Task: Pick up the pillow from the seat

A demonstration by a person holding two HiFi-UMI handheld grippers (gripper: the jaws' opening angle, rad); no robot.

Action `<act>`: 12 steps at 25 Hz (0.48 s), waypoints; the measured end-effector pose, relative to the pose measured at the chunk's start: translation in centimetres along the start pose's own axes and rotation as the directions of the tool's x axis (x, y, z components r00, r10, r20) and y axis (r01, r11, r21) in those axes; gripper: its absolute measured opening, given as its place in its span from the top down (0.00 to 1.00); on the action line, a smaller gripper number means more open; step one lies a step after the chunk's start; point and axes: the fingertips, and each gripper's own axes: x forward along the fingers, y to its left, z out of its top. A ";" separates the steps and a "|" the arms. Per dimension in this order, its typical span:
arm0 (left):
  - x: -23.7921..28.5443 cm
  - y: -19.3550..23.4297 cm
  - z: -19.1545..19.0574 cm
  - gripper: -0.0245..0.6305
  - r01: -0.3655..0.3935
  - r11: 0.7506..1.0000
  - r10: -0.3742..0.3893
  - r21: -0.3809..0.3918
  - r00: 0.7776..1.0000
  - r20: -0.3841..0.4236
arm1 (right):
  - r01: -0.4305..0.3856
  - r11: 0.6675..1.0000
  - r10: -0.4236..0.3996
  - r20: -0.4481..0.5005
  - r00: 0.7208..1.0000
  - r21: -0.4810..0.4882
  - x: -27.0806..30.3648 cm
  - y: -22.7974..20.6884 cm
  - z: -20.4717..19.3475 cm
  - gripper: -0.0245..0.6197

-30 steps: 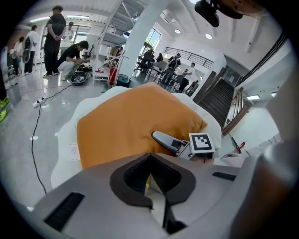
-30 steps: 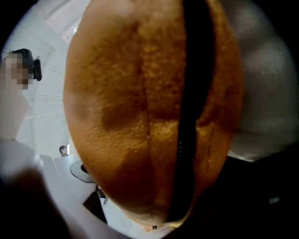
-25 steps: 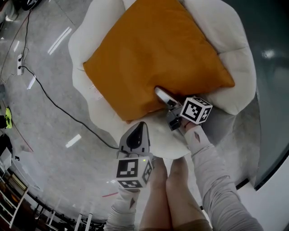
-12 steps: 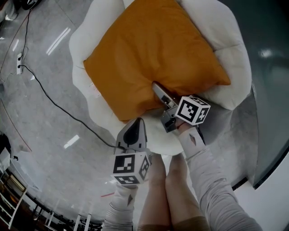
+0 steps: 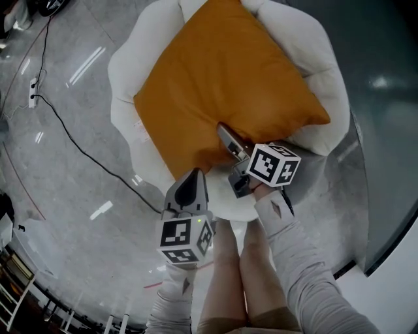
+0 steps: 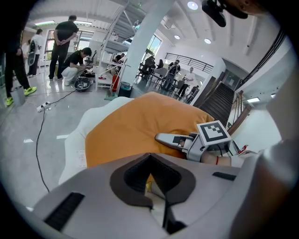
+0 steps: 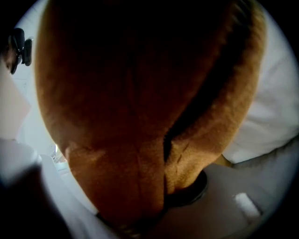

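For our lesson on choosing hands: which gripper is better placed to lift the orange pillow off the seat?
Right. The right gripper has just been closing its jaws on the pillow, fabric between them; the left gripper is shut, holding nothing.

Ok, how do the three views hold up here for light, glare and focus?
Head view: sharp, evenly lit, with streaks of glare on the polished floor. Left gripper view: strong fisheye bend, dark corners, bright ceiling lights. Right gripper view: the pillow fills the lens, so it is dim, soft and shadowed at the top.
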 end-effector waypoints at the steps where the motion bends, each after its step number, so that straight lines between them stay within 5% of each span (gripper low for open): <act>1: -0.3 0.0 0.2 0.96 -0.001 1.000 0.001 -0.001 1.000 0.005 | 0.007 1.000 -0.007 -0.004 1.000 -0.014 -0.3 0.3 0.1 0.58; 12: -4.4 -2.3 2.5 0.96 0.009 1.000 -0.009 0.000 0.999 0.037 | 0.034 0.979 -0.053 -0.091 0.994 -0.199 -4.8 4.9 0.9 0.59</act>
